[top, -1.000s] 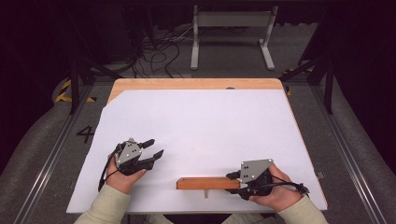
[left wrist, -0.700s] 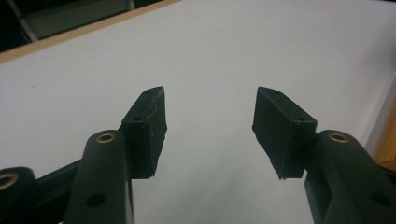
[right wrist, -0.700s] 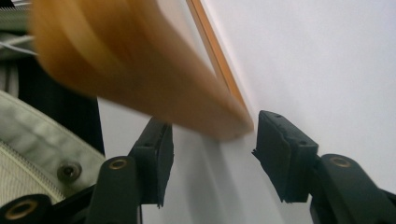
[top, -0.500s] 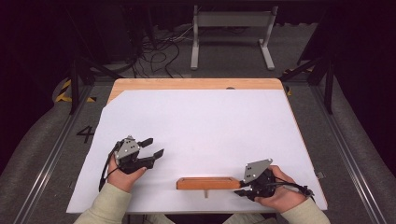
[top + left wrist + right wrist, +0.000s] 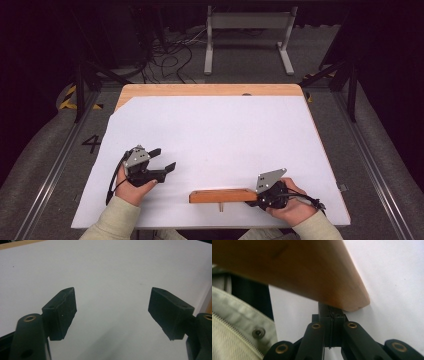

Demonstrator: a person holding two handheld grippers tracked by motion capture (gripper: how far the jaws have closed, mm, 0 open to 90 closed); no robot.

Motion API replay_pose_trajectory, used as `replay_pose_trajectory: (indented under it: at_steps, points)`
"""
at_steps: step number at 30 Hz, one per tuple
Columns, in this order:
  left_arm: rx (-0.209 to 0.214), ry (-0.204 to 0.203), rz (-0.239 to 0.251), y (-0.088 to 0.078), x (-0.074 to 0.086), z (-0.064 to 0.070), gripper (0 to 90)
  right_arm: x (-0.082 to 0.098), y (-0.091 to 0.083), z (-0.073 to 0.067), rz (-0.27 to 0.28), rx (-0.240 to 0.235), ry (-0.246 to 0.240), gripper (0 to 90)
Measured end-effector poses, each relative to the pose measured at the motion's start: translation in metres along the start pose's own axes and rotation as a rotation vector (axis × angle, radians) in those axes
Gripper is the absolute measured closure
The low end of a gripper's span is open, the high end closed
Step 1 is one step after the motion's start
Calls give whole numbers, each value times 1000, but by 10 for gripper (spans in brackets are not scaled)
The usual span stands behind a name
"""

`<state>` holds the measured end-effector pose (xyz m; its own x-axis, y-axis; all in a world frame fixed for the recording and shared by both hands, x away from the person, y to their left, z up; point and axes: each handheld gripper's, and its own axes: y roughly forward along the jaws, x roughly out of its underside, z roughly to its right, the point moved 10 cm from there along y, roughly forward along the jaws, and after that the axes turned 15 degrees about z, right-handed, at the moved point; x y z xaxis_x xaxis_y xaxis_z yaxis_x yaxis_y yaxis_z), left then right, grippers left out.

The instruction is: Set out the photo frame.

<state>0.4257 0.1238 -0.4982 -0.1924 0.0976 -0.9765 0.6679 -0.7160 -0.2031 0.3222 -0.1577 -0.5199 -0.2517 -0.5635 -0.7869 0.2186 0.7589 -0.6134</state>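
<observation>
Wooden block (image 5: pixel 222 195) on worktop (image 5: pixel 225 130): right tongs (image 5: pixel 264 197) at its right end, jaws just closed flat beneath it. Left tongs (image 5: pixel 162 161) well apart, jaws just opened wide, empty.

free: white table (image 5: pixel 225 135) middle, far side | obstacle: wooden block (image 5: pixel 222 195) near edge

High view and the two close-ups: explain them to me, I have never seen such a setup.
A person at a table holds hand-worked tongs in each hand; there is no robot arm. The high view looks down from above the person. Each close-up comes from a camera riding on one pair of tongs. The left tongs hover over the white sheet; their jaws have just been opening, with nothing between them. The right tongs are shut at the end of the wooden block, which lies on the sheet; whether they pinch it is unclear.
</observation>
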Motion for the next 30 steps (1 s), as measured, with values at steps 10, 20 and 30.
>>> replay_pose_trajectory:
  at_steps: [10,20,30]
  points:
    - [-11,-8,0,-2,0,-2,197,-10,9,33,109,112,103,900]
    - [-47,7,-6,-8,2,-8,152,-24,26,55,168,158,137,900]
    - [-81,12,-23,-18,7,-12,138,-39,44,71,159,180,118,900]
